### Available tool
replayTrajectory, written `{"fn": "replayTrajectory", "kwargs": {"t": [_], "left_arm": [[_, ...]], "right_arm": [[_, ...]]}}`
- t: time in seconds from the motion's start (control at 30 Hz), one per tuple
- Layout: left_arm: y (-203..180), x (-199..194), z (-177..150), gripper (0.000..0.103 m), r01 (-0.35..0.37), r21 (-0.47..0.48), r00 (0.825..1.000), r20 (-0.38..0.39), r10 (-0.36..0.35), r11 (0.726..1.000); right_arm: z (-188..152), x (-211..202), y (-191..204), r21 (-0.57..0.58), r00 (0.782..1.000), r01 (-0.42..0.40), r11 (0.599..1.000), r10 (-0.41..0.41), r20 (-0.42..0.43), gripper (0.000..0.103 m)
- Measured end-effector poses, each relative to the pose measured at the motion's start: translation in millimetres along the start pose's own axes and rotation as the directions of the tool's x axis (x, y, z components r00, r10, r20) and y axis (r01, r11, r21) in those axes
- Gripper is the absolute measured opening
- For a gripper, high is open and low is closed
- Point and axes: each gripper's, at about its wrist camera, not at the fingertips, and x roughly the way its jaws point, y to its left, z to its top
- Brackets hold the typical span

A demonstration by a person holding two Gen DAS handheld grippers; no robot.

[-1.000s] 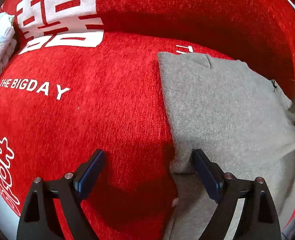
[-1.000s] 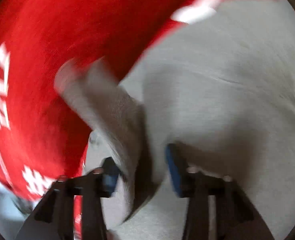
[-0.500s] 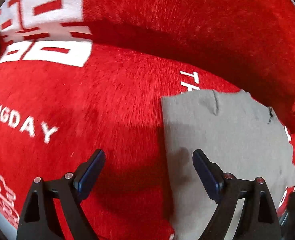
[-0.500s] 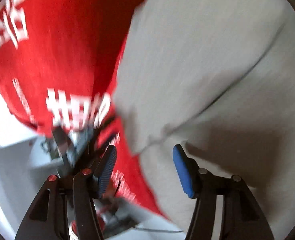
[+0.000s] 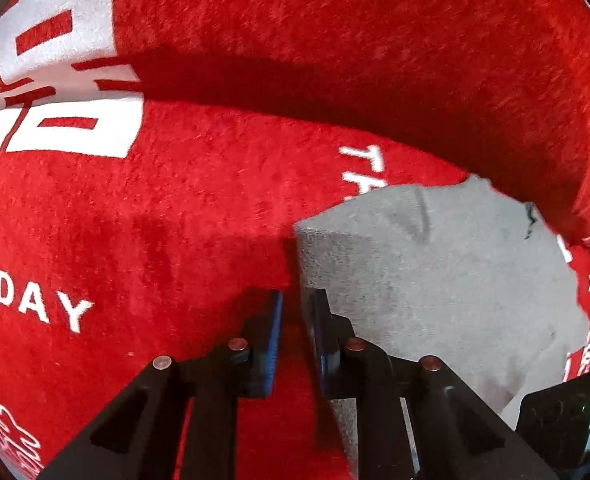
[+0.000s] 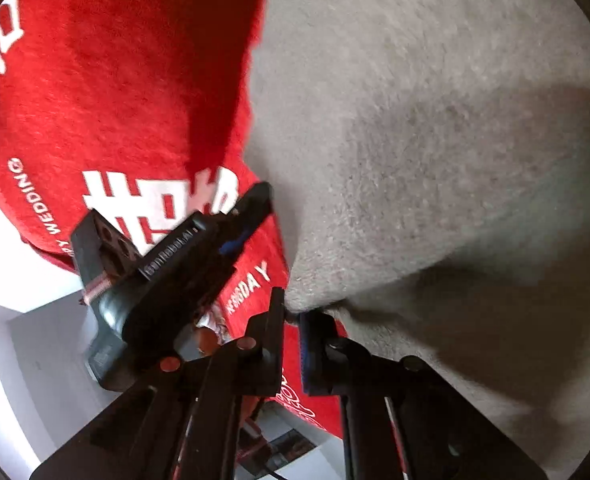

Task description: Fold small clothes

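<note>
Lengthwise, grey garment (image 5: 435, 280) flat, away from left hand-held gripper (image 5: 297, 312).

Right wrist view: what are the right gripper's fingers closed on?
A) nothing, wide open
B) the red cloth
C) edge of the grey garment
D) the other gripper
C: the right gripper has its pads nearly together with a pinched edge of the grey garment between the tips; the red cloth lies underneath, and the left gripper sits apart to the side.
</note>
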Motion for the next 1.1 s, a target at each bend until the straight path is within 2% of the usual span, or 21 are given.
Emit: {"fn": "replayTrajectory", "kwargs": {"t": [0.1, 0.17, 0.23, 0.27, 0.3, 0.33, 0.37, 0.43, 0.5, 0.57, 0.63, 0.7, 0.73, 0.83, 0.9, 0.93, 0.97, 1.0, 1.03, 1.07, 1.1], "left_arm": [[5.2, 0.5, -0.2, 0.018, -0.051, 0.007, 0.999, -0.002, 0.051, 0.999], [7.5, -3.6, -5.1, 0.018, -0.068, 0.005, 0.998, -0.001, 0.068, 0.998], [4.5, -12.9, -11.6, 0.018, -0.078, 0.010, 0.997, 0.016, 0.078, 0.997], [2.1, -19.7, -15.0, 0.018, -0.083, 0.014, 0.996, 0.034, 0.082, 0.996], [-1.2, -25.4, -17.9, 0.018, -0.085, 0.020, 0.995, 0.049, 0.084, 0.996], [-10.1, -28.6, -17.0, 0.018, -0.081, 0.023, 0.995, 0.060, 0.080, 0.996], [-16.1, -33.0, -18.5, 0.018, -0.070, 0.025, 0.995, 0.072, 0.068, 0.997], [-30.0, -36.4, -23.4, 0.018, -0.060, 0.032, 0.995, 0.086, 0.057, 0.998], [-43.7, -35.6, -25.8, 0.018, -0.060, 0.044, 0.994, 0.090, 0.056, 0.997], [-56.6, -28.4, -33.2, 0.018, -0.069, 0.058, 0.995, 0.079, 0.064, 0.996], [-65.1, -20.5, -36.3, 0.018, -0.082, 0.065, 0.995, 0.062, 0.078, 0.994], [-70.1, -12.3, -39.6, 0.018, -0.105, 0.068, 0.994, 0.051, 0.101, 0.992], [-73.7, -11.2, -46.0, 0.018, -0.118, 0.071, 0.992, 0.052, 0.114, 0.991], [-78.7, -11.2, -49.8, 0.018, -0.148, 0.084, 0.987, 0.070, 0.143, 0.985], [-79.4, -13.2, -51.9, 0.018, -0.168, 0.095, 0.984, 0.074, 0.161, 0.981], [-81.2, -11.0, -52.2, 0.018, -0.178, 0.098, 0.982, 0.076, 0.171, 0.979], [-85.2, -7.9, -51.2, 0.018, -0.189, 0.098, 0.980, 0.079, 0.182, 0.977], [-86.9, -7.6, -51.0, 0.018, -0.199, 0.097, 0.978, 0.080, 0.192, 0.975], [-90.8, -6.6, -50.6, 0.018, -0.209, 0.095, 0.976, 0.080, 0.201, 0.973], [-93.5, -6.9, -50.9, 0.018, -0.219, 0.094, 0.974, 0.080, 0.212, 0.971], [-96.1, -5.9, -50.3, 0.018, -0.229, 0.093, 0.972, 0.078, 0.223, 0.969]], "right_arm": [[-2.0, 9.2, -10.7, 0.005, 0.999, 0.012, 1.000, -0.012, -0.031, 0.007], [-1.3, -6.0, -8.7, -0.012, 0.999, 0.019, 1.000, -0.019, -0.040, 0.012], [1.2, -38.1, -1.2, -0.100, 0.996, 0.074, 0.992, -0.078, -0.031, 0.019], [5.2, -58.2, 3.5, -0.144, 0.994, 0.107, 0.984, -0.107, 0.009, 0.038], [10.6, -79.7, 5.9, -0.172, 0.988, 0.149, 0.974, -0.141, 0.058, 0.051], [19.6, -110.6, 5.6, -0.184, 0.972, 0.211, 0.960, -0.187, 0.142, 0.067], [25.9, -133.9, 1.7, -0.173, 0.955, 0.253, 0.952, -0.217, 0.202, 0.067], [46.4, -184.3, -11.6, -0.100, 0.905, 0.325, 0.940, -0.279, 0.322, 0.067], [65.7, -222.1, -27.9, -0.001, 0.863, 0.342, 0.940, -0.313, 0.396, 0.067], [79.9, -241.5, -39.0, 0.058, 0.847, 0.321, 0.945, -0.314, 0.428, 0.067], [95.6, -253.0, -48.9, 0.107, 0.844, 0.278, 0.955, -0.296, 0.447, 0.064], [109.9, -256.9, -48.7, 0.111, 0.845, 0.268, 0.957, -0.289, 0.450, 0.037], [113.1, -255.2, -45.8, 0.101, 0.847, 0.279, 0.955, -0.295, 0.441, 0.008], [117.4, -259.0, -33.1, 0.019, 0.832, 0.366, 0.930, -0.336, 0.441, 0.008], [118.9, -251.1, -23.3, -0.044, 0.802, 0.469, 0.882, -0.405, 0.438, 0.008], [122.7, -250.8, -28.1, -0.047, 0.779, 0.525, 0.850, -0.458, 0.428, 0.008], [124.3, -253.2, -34.1, -0.039, 0.773, 0.538, 0.842, -0.475, 0.420, 0.008], [126.7, -258.9, -40.9, -0.032, 0.795, 0.502, 0.864, -0.447, 0.411, 0.006], [127.1, -264.0, -42.8, -0.022, 0.790, 0.508, 0.861, -0.455, 0.411, 0.006], [126.8, -268.6, -42.9, -0.017, 0.778, 0.524, 0.851, -0.471, 0.416, 0.007], [125.3, -273.9, -40.5, -0.009, 0.750, 0.564, 0.826, -0.508, 0.423, 0.008]]}}
